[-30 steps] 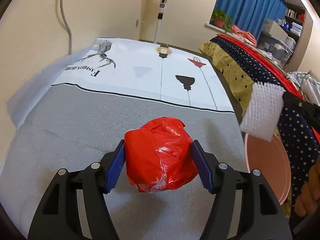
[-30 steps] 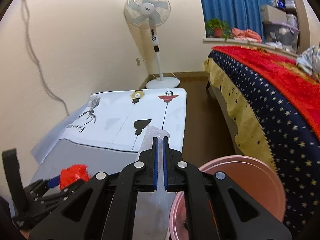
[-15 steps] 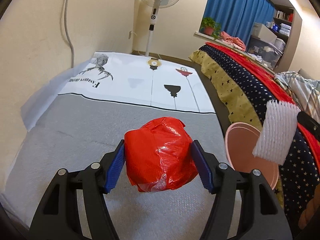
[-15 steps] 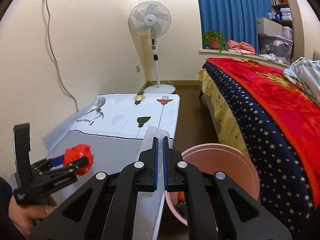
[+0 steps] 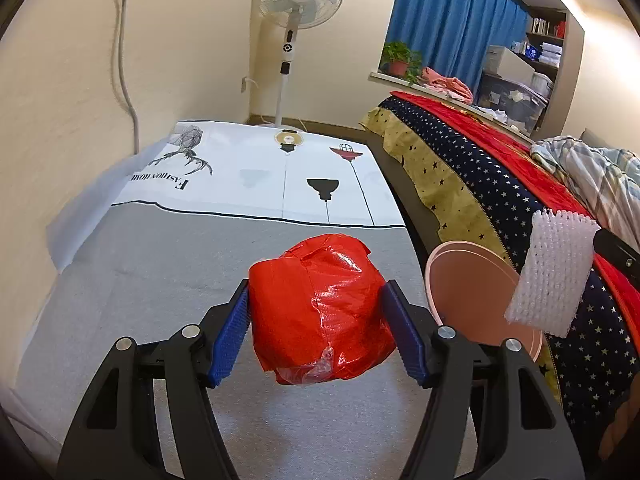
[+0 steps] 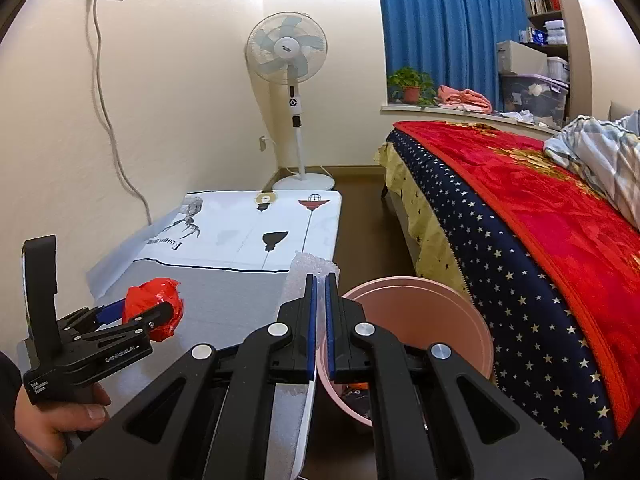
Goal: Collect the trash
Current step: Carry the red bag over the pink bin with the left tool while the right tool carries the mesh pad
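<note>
My left gripper (image 5: 316,330) is shut on a crumpled red plastic bag (image 5: 320,312), held above the grey part of the table (image 5: 140,272); the right wrist view shows the same red bag (image 6: 154,306) in the left gripper (image 6: 140,312) at lower left. My right gripper (image 6: 321,292) is shut on a white foam net sleeve (image 6: 308,270), whose top sticks out past the fingertips. In the left wrist view that foam net (image 5: 550,272) hangs at the right, over the far side of a pink bin (image 5: 468,292). The pink bin (image 6: 424,308) stands on the floor between table and bed, with dark scraps inside.
A bed (image 6: 540,240) with a red and star-patterned blanket runs along the right. A standing fan (image 6: 290,80) is at the far end by the wall. A white printed cloth (image 5: 260,176) covers the table's far half. A cable (image 6: 108,120) hangs from a wall socket. A hand (image 6: 56,416) grips the left tool.
Both grippers have risen and drawn back with their loads still held. The pink bin now shows more fully, and the foam net hangs over its far side in the left wrist view.
</note>
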{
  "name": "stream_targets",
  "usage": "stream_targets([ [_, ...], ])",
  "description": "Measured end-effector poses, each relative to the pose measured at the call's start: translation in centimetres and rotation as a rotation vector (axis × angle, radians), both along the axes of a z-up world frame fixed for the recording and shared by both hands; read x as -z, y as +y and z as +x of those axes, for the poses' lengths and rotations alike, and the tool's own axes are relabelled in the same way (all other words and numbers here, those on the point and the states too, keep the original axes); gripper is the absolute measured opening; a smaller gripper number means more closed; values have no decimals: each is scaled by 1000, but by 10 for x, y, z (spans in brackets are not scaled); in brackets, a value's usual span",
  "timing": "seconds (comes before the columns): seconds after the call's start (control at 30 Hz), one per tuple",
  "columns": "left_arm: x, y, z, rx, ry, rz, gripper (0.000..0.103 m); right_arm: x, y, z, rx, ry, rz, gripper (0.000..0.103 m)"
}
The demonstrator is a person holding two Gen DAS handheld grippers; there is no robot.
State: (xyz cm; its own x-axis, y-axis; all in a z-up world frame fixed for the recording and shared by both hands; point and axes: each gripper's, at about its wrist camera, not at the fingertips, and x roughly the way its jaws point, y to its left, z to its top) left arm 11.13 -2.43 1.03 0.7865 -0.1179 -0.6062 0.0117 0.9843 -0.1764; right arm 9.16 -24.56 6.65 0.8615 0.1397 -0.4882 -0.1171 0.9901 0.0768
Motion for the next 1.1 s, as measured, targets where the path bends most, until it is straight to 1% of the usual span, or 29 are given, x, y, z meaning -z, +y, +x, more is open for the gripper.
stream_targets([
  [0.2, 2, -5, 2, 14, -6, -3, 64, 4, -8, 2, 25, 13, 7, 4],
  [0.4, 2, -20, 8, 52, -27, 7, 64, 9, -18, 11, 70, 26, -2, 4],
  [0.47, 3, -27, 11, 71, -36, 12, 64, 10, -22, 13, 103, 24, -32, 4],
  [0.67, 6, -51, 22, 127, -54, 19, 64, 11, -38, 17, 158, 8, -60, 4],
  [1.1, 13, -106, 45, 254, -94, 36, 64, 19, -69, 30, 247, 29, -69, 4],
])
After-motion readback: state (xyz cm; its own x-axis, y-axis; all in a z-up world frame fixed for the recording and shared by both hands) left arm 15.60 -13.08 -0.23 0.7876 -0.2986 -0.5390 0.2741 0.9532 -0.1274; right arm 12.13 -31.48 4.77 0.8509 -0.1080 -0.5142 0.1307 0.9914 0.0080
